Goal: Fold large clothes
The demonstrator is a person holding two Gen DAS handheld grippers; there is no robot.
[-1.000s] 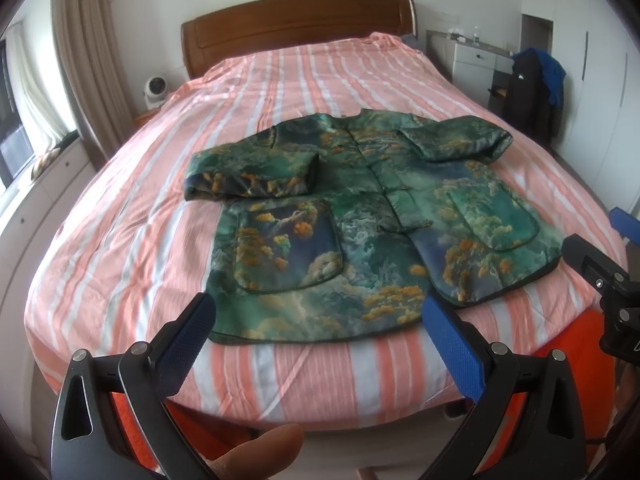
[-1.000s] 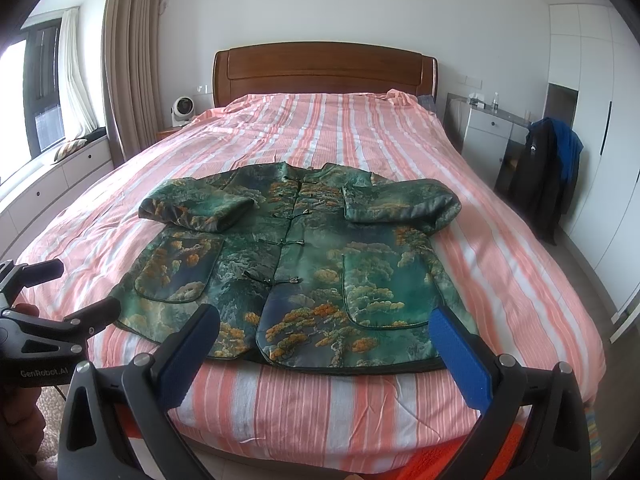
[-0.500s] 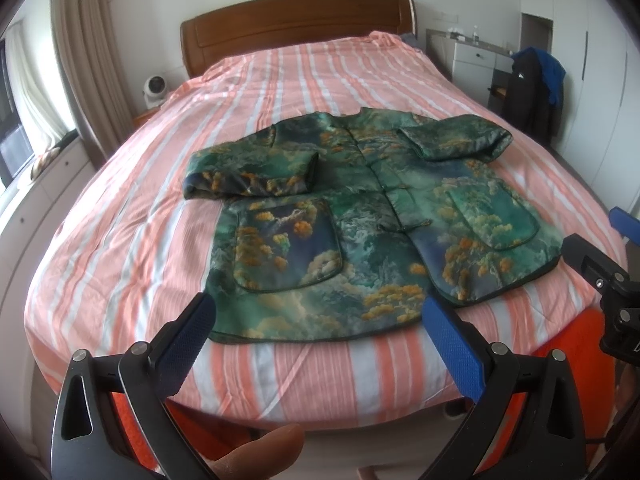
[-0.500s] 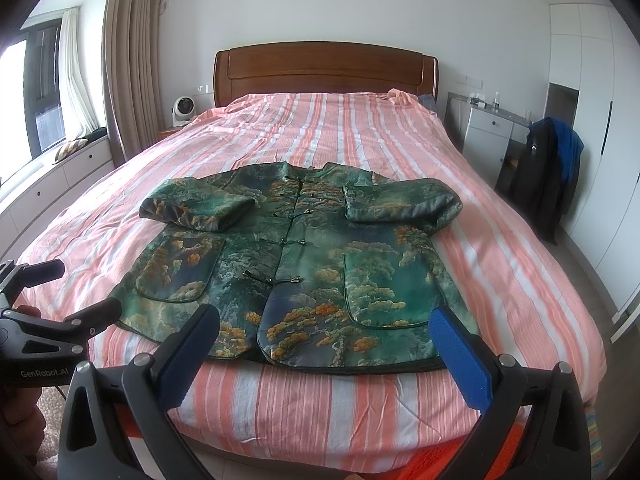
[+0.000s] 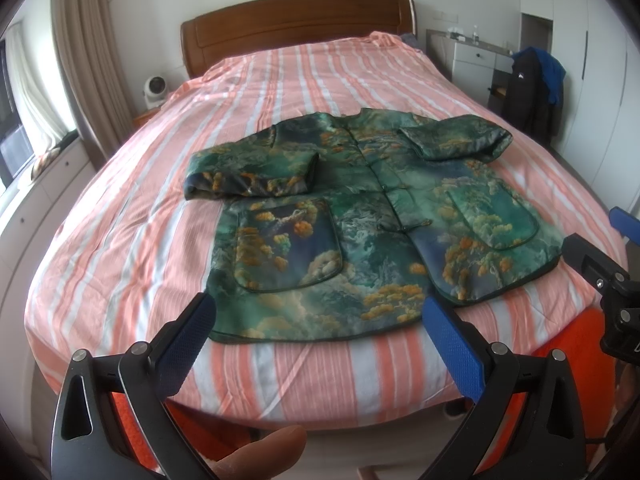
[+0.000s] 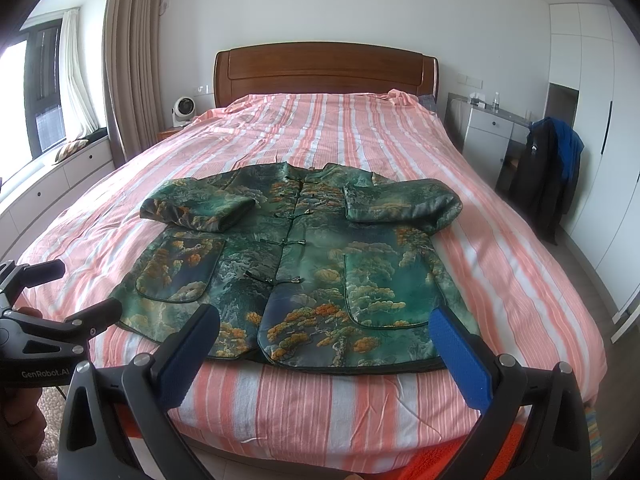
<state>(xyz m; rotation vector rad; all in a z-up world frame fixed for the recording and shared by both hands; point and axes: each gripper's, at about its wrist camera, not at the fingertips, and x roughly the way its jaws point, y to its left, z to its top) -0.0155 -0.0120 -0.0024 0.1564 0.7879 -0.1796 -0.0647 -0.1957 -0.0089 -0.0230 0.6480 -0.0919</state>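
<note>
green patterned jacket (image 5: 360, 216) lies flat, front up, on the striped bedspread (image 5: 120, 240), well ahead of both sets of fingers. both sleeves folded in across the chest: one sleeve (image 5: 248, 176) ahead of the left gripper's left finger, other sleeve (image 5: 456, 140) farther off past its right finger. front closed with knot buttons down the middle. two patch pockets; nothing seen sticking out of either, contents cannot be told. jacket hem runs just beyond the fingertips, near the bed's foot edge.

left gripper (image 5: 318, 340): blue-padded fingers (image 5: 188, 344) spread wide, holding nothing, tips over the bedspread short of the hem. a fingertip of the holder shows at the bottom edge.

right gripper (image 6: 324, 344): fingers (image 6: 460, 360) spread wide too, nothing between them, tips overlapping the hem in view but not touching it as far as can be told. left gripper's body visible off to the left of its left finger.

beyond the jacket: wooden headboard (image 6: 324, 68). small fan (image 6: 184, 110) left of it. white drawer unit (image 6: 488, 136) right of the bed, small bottles on top, drawers shut. dark coat with blue lining (image 6: 548, 176) hangs right of that.
</note>
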